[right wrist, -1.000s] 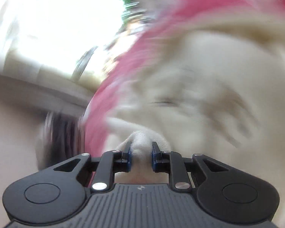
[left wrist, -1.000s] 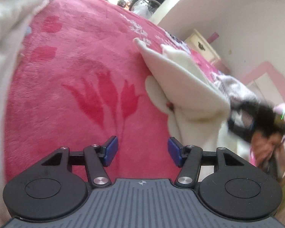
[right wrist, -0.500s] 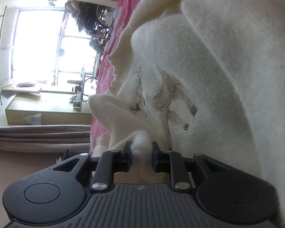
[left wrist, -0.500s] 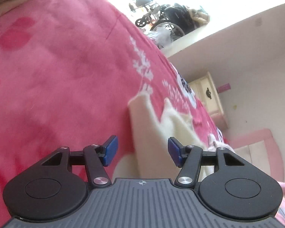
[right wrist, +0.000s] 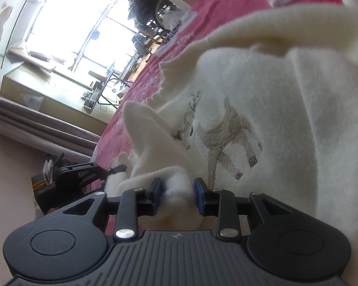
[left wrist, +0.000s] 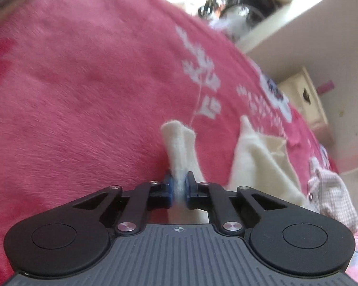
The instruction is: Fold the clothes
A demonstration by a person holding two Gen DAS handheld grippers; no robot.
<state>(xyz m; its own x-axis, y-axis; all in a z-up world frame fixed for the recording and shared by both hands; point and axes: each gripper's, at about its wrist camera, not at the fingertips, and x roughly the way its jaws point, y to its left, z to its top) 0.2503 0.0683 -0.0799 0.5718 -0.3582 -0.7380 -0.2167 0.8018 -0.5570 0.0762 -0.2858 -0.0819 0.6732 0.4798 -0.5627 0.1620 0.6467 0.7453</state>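
Wide pink plush blanket (left wrist: 88, 90) across a bed, short soft nap, white printed motifs toward the far side. On it, crumpled rather than flat, a cream fleece garment (right wrist: 286, 100): thick, fuzzy, heaped in rounded folds, with a brown embroidered deer (right wrist: 226, 135) on one panel and a scalloped edge lifted toward the window. Not yet a neat folded stack; no clean crease or squared shape visible, so folding judged as somewhere mid-way, with smoothing and layering left. Whether any fold already made, impossible to tell from the bunched cloth.

Beyond the cream fleece, in the left wrist view, a small checked garment (left wrist: 331, 190) in pale pink and white, rumpled, near the bed's far edge. Cream bedside cabinet (left wrist: 303, 95) against the wall.

Left gripper (left wrist: 178, 188), black with blue pads, jaws closed on a narrow cream strip of the fleece, a sleeve or corner, standing up in a soft column just above the blanket. Right gripper (right wrist: 177, 193), jaws pinching a fluffy wad of the same fleece, close beside the deer.
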